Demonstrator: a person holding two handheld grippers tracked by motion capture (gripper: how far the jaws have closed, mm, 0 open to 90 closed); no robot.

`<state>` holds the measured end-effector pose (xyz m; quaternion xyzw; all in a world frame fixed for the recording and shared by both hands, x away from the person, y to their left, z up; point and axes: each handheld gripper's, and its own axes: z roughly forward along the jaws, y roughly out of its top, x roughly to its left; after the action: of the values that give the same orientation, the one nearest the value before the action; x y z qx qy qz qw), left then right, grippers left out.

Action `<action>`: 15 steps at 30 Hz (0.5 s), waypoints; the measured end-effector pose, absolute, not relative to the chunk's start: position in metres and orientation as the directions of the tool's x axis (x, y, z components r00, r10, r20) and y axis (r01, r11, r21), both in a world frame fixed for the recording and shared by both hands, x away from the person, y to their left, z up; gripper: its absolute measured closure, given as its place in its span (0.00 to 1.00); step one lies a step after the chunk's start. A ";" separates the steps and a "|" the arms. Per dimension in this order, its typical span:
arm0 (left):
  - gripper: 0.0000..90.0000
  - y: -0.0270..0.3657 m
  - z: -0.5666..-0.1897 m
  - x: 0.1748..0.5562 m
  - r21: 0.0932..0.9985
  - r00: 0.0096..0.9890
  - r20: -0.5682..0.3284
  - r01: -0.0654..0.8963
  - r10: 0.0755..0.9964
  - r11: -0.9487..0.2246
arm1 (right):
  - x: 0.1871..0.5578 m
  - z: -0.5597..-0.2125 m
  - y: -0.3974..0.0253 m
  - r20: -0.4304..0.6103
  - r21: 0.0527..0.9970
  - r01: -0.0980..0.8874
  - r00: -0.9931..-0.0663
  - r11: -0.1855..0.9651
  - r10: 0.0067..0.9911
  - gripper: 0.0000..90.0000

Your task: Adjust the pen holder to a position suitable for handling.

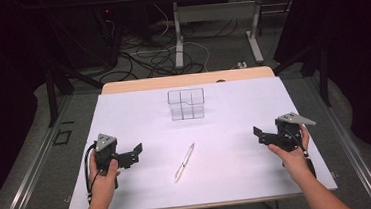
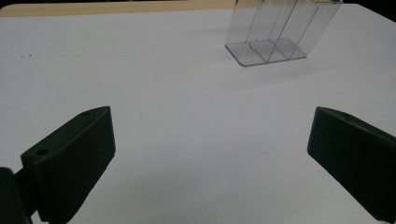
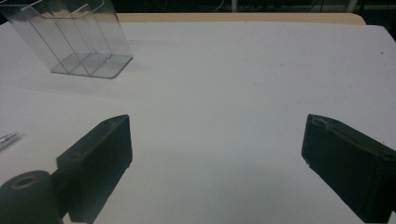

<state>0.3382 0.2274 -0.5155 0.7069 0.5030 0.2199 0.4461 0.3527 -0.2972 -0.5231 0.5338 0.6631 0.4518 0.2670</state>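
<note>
A silver pen lies slantwise on the white table sheet, near the front middle; its tip shows at the left edge of the right gripper view. A clear plastic organiser with several compartments stands upright toward the back centre. My left gripper rests at the left of the sheet, open, with nothing between its jaws. At the right side my right gripper is held open and empty too. Both point inward, well apart from the pen.
The wooden table edge shows beyond the sheet. Behind it stand another table's legs with cables on the floor. Dark curtains flank both sides. Bare sheet lies between the grippers and around the pen.
</note>
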 end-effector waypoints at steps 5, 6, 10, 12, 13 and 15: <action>0.01 0.227 -0.516 0.337 0.852 0.394 -0.135 0.515 0.909 -0.096 | 0.353 -0.523 -0.299 0.138 0.882 0.472 -0.282 0.012 0.949 0.16; 0.01 0.227 -0.516 0.337 0.852 0.392 -0.132 0.515 0.911 -0.098 | 0.354 -0.522 -0.298 0.140 0.882 0.470 -0.280 0.008 0.950 0.16; 0.00 0.227 -0.515 0.336 0.855 0.399 -0.133 0.509 0.907 -0.099 | 0.356 -0.523 -0.295 0.136 0.879 0.477 -0.289 0.019 0.947 0.17; 0.00 0.227 -0.515 0.336 0.852 0.402 -0.145 0.516 0.904 -0.093 | 0.357 -0.524 -0.292 0.125 0.880 0.473 -0.302 0.036 0.945 0.17; 0.00 0.226 -0.516 0.338 0.840 0.392 -0.182 0.538 0.902 -0.064 | 0.357 -0.524 -0.291 0.116 0.881 0.472 -0.307 0.045 0.945 0.17; 0.00 0.226 -0.515 0.338 0.834 0.388 -0.187 0.549 0.902 -0.063 | 0.357 -0.524 -0.290 0.106 0.882 0.468 -0.311 0.055 0.944 0.17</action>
<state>0.3383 0.2259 -0.5153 0.7018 0.5170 0.1971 0.4488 0.3569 -0.2902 -0.5238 0.5226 0.6757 0.4462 0.2668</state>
